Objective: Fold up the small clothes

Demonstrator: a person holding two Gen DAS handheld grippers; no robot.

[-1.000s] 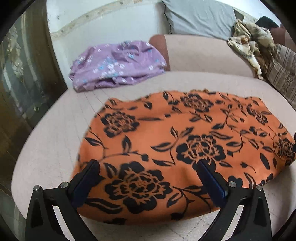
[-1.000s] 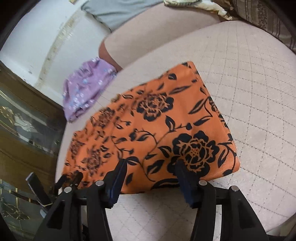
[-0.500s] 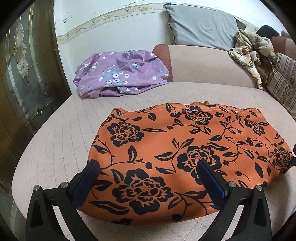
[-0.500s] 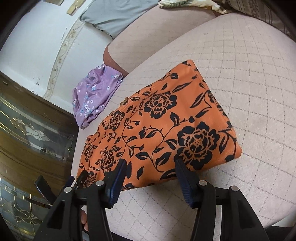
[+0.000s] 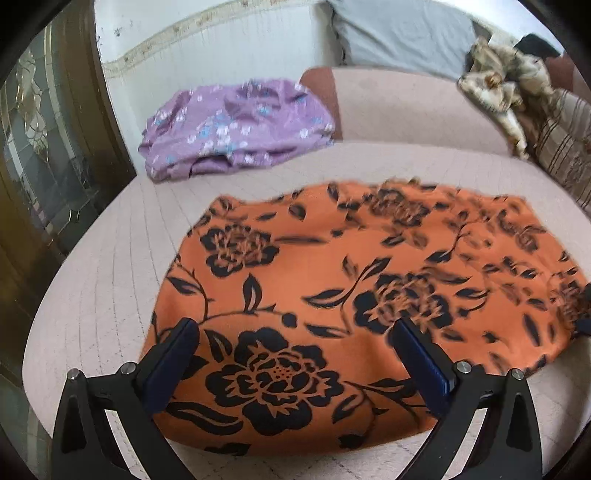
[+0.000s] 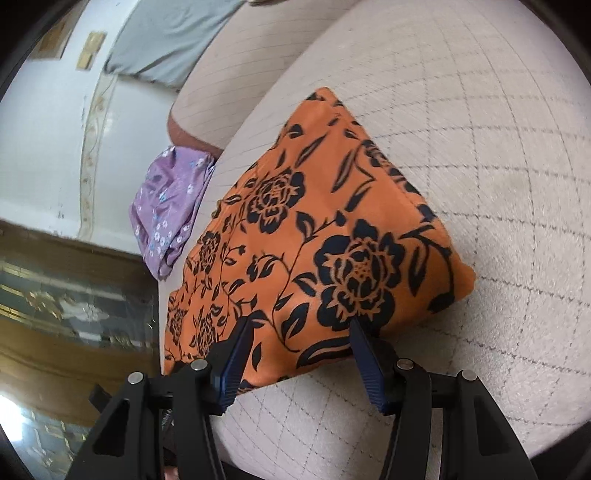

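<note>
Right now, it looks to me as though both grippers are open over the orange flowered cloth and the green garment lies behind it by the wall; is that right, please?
Not quite: the garment behind the orange flowered cloth is purple, not green, as the left wrist view shows. The rest holds: the left gripper and the right gripper are both open over the cloth.

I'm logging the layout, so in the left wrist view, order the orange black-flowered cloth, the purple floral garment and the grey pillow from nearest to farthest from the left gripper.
1. Orange black-flowered cloth: right at the left gripper, spread between its open fingers.
2. Purple floral garment: beyond it, toward the left.
3. Grey pillow: farthest, against the wall, upper right.
</note>
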